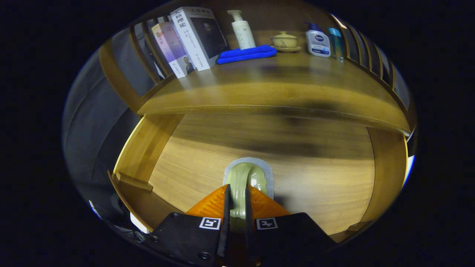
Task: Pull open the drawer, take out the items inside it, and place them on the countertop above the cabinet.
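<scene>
We see the gripper (237, 202) with its two orange, ribbed fingers (211, 205) drawn close together, both pressing on a pale green glossy item (243, 178) that runs between them and curves over just ahead of the tips. Exactly what this smooth, shiny, arched object is, we cannot tell. A grey, rounded pad (268, 174) shows just behind it. The item sits over the open drawer (319, 185), whose light wood floor shows a fine grain and whose side walls rise on either hand. Beyond the drawer, the darker wooden countertop (282, 89) curves across, polished and faintly reflective. At its back stand several books (189, 40) leaning together, a folded blue cloth (246, 54), a white pump bottle (242, 30), a small lidded ceramic cup (284, 40), a white-and-blue bottle (317, 40) and a slim blue bottle (336, 43).
</scene>
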Demonstrator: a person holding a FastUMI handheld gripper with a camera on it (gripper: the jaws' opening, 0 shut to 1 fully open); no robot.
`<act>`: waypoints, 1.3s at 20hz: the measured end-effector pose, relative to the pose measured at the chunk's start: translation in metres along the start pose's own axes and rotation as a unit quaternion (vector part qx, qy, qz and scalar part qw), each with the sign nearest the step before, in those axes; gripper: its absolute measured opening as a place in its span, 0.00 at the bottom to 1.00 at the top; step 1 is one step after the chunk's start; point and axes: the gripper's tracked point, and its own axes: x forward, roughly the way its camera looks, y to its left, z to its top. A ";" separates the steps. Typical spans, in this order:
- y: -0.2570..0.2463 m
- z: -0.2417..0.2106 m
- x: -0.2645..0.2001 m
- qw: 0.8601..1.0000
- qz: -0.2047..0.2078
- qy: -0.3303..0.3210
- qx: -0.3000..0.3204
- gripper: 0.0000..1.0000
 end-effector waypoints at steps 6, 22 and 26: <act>0.009 0.020 -0.022 0.999 0.021 -0.049 0.000 0.21; 0.033 0.094 -0.096 0.985 0.038 -0.165 -0.026 0.20; 0.034 0.121 -0.100 0.982 0.034 -0.187 -0.009 0.20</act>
